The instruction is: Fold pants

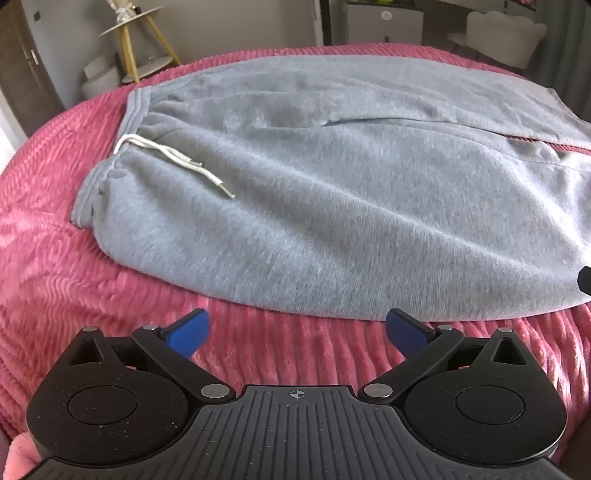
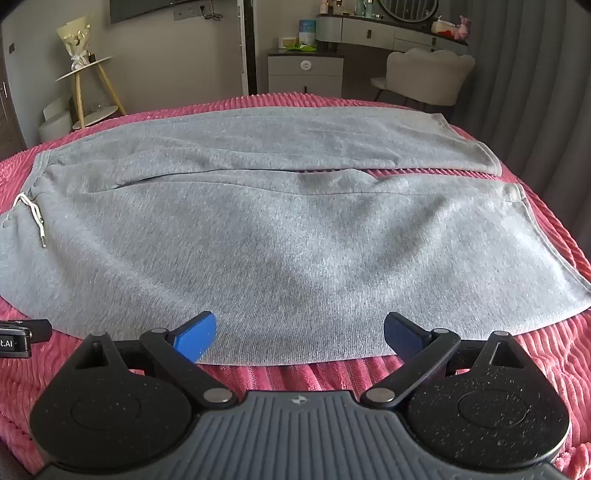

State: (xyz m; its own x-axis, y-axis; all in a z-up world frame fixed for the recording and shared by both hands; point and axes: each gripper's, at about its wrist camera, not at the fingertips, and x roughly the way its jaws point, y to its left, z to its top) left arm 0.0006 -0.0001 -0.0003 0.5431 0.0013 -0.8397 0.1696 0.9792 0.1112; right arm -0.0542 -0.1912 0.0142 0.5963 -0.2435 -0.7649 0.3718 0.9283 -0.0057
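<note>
Grey pants [image 2: 280,236]: spread flat on pink blanket [image 2: 332,376], waistband left. Soft, limp, light fleece; take near leg edge. Left gripper [image 1: 297,330], right gripper [image 2: 300,334]: jaws wide, empty.

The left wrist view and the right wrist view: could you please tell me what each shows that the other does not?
Only the left wrist view shows the drawstring up close. Only the right wrist view shows both leg hems and the dresser. Both share the grey pants flat on the pink blanket, with the left gripper and right gripper open, holding nothing.
</note>
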